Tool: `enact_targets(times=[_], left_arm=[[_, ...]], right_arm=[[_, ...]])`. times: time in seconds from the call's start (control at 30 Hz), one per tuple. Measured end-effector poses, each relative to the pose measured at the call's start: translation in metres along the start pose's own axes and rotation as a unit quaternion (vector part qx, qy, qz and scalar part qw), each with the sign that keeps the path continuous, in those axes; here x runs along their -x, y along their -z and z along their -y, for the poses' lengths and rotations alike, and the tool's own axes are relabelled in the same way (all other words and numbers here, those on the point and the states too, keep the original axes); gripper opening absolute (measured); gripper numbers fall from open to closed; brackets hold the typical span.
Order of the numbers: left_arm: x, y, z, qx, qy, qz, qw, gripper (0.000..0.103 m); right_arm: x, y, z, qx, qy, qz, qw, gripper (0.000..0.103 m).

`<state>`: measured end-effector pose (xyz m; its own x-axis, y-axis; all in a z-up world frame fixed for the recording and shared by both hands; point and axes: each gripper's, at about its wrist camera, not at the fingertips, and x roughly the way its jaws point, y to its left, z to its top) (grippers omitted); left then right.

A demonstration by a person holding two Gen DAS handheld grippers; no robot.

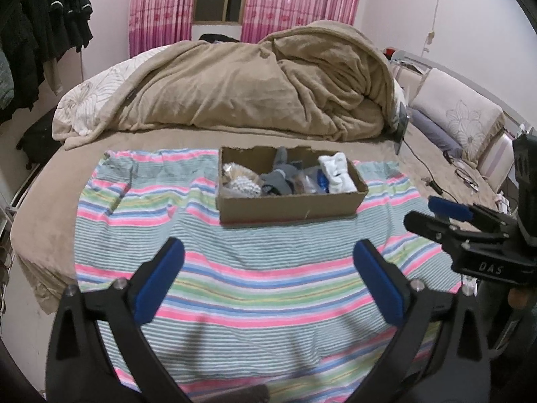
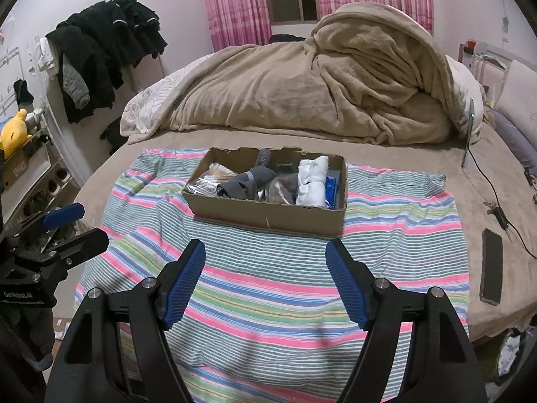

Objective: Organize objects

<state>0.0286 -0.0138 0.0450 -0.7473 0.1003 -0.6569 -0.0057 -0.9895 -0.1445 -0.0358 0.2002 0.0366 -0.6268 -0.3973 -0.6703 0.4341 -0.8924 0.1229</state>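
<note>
A cardboard box [image 1: 288,206] [image 2: 268,213] sits on a striped cloth [image 1: 235,268] [image 2: 268,288] on the bed. It holds white socks [image 1: 337,173] [image 2: 313,181], grey socks [image 1: 277,178] [image 2: 246,181] and clear bags [image 1: 240,181] [image 2: 208,181]. My left gripper [image 1: 268,255] is open and empty, held above the cloth in front of the box; it also shows in the right wrist view [image 2: 84,225]. My right gripper [image 2: 266,255] is open and empty, also short of the box; it shows in the left wrist view [image 1: 426,211].
A heaped tan blanket [image 1: 251,84] [image 2: 319,84] covers the far half of the bed. A phone [image 2: 491,265] and a cable [image 2: 486,181] lie on the bed to the right. Dark clothes [image 2: 107,53] hang at left. Pillows [image 1: 453,114] lie at right.
</note>
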Motion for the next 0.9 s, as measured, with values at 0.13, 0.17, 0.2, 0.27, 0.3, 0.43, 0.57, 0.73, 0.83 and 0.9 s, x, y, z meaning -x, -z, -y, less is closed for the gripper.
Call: enact_targets(times=[0.13, 0.17, 0.2, 0.27, 0.3, 0.43, 0.57, 0.73, 0.83, 0.9], left_arm=[[-0.001, -0.001, 0.003, -0.003, -0.001, -0.001, 1.0, 0.102], [-0.001, -0.001, 0.003, -0.003, 0.0, 0.0, 1.0, 0.102], [-0.001, -0.001, 0.003, -0.002, 0.0, 0.0, 1.0, 0.102], [-0.001, -0.001, 0.003, -0.003, 0.002, 0.002, 1.0, 0.102], [-0.002, -0.001, 0.004, -0.003, 0.003, 0.003, 1.0, 0.102], [-0.004, -0.002, 0.003, -0.003, 0.007, 0.003, 1.0, 0.102], [-0.007, -0.003, 0.003, -0.004, 0.012, 0.002, 0.9999, 0.102], [-0.012, -0.003, 0.003, -0.004, 0.014, -0.003, 0.9999, 0.102], [-0.016, -0.004, 0.003, -0.003, 0.015, -0.006, 0.9999, 0.102], [-0.017, -0.005, 0.002, -0.003, 0.015, -0.006, 0.9999, 0.102]], right_arm=[[0.001, -0.001, 0.001, -0.002, -0.004, -0.001, 1.0, 0.077], [0.0, -0.001, 0.001, -0.001, -0.005, -0.002, 1.0, 0.077], [0.0, -0.002, 0.001, -0.001, -0.005, -0.003, 1.0, 0.077], [-0.001, -0.004, 0.001, 0.0, -0.006, -0.003, 1.0, 0.077], [-0.001, -0.004, 0.001, 0.0, -0.005, -0.003, 1.0, 0.077], [-0.002, -0.004, 0.0, 0.001, -0.006, -0.004, 1.0, 0.077], [-0.007, -0.005, 0.0, -0.002, -0.008, -0.008, 1.0, 0.077], [-0.014, -0.006, 0.002, -0.004, -0.008, -0.013, 1.0, 0.077], [-0.017, -0.006, 0.003, -0.005, -0.008, -0.014, 1.0, 0.077], [-0.017, -0.006, 0.003, -0.005, -0.008, -0.015, 1.0, 0.077]])
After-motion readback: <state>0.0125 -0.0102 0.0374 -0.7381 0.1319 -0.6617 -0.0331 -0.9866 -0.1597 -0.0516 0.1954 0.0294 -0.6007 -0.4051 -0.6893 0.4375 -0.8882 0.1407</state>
